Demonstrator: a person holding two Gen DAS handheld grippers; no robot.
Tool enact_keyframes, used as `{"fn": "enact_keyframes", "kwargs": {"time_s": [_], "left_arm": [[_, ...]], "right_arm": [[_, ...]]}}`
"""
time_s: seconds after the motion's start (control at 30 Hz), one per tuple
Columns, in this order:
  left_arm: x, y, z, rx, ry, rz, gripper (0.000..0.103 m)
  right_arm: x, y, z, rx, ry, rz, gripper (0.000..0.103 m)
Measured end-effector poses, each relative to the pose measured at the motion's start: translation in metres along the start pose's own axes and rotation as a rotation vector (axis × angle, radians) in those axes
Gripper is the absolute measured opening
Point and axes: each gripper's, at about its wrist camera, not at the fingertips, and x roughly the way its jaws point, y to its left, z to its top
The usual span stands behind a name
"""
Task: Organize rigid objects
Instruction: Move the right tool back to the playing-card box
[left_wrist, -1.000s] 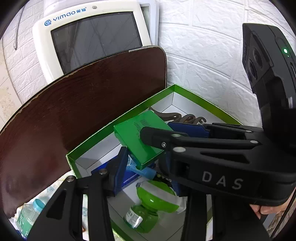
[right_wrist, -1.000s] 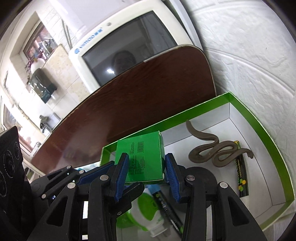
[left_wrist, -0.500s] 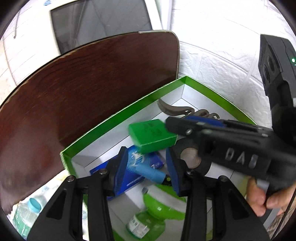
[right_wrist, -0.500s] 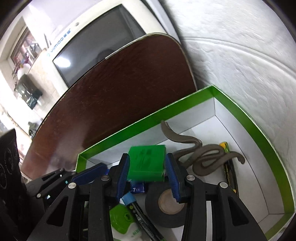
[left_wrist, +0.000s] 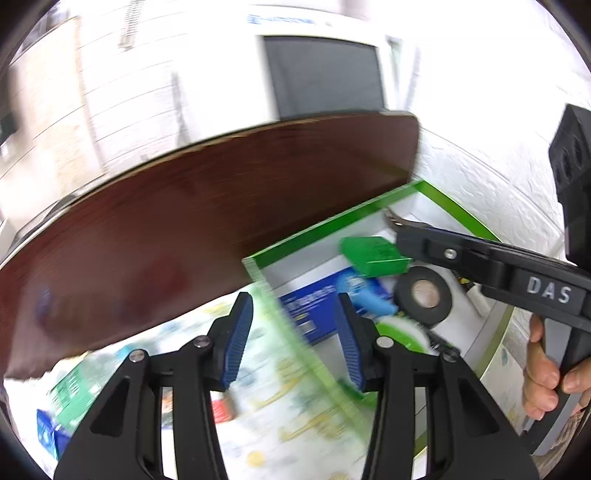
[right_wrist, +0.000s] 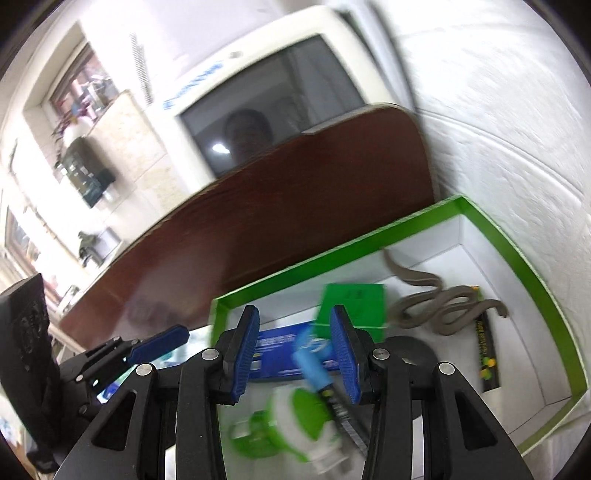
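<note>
A small green box (right_wrist: 351, 306) lies loose inside the green-rimmed white box (right_wrist: 524, 258), resting on a blue box (right_wrist: 280, 350); it also shows in the left wrist view (left_wrist: 373, 253). My right gripper (right_wrist: 295, 350) is open and empty, held above the box's near left part. My left gripper (left_wrist: 295, 336) is open and empty, over the box's left wall (left_wrist: 258, 273). In the box also lie a grey toy snake (right_wrist: 436, 306), a black tape roll (left_wrist: 423, 295), a green-and-white bottle (right_wrist: 295, 417) and a blue-capped pen (right_wrist: 314, 369).
A dark brown board (left_wrist: 184, 221) leans behind the box, with a white monitor (right_wrist: 266, 107) behind it. A white textured wall (right_wrist: 498, 129) is on the right. Left of the box, a patterned cloth (left_wrist: 288, 424) carries blurred green and blue items (left_wrist: 70, 398).
My right gripper lowered the green box into the white box, opened and let it go, then drew back. My left gripper swung left, away from the inside of the box.
</note>
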Motion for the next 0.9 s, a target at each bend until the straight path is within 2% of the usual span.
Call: {"fn": "enact_keyframes", "kwargs": {"time_s": [0.27, 0.5, 0.67, 0.9], "left_arm": [[-0.037, 0.067, -0.038, -0.145, -0.022, 0.091, 0.052], [-0.039, 0.106, -0.084, -0.194, 0.033, 0.095, 0.054], [-0.030, 0.121, -0.108, -0.201, 0.078, 0.054, 0.061], [-0.007, 0.125, -0.117, -0.177, 0.108, 0.011, 0.062]], "right_arm": [[0.011, 0.068, -0.010, -0.110, 0.043, 0.077, 0.043], [0.035, 0.113, -0.034, -0.168, 0.136, 0.115, 0.043], [0.061, 0.132, -0.053, -0.175, 0.215, 0.090, 0.043], [0.100, 0.143, -0.068, -0.168, 0.283, -0.024, 0.043]]}}
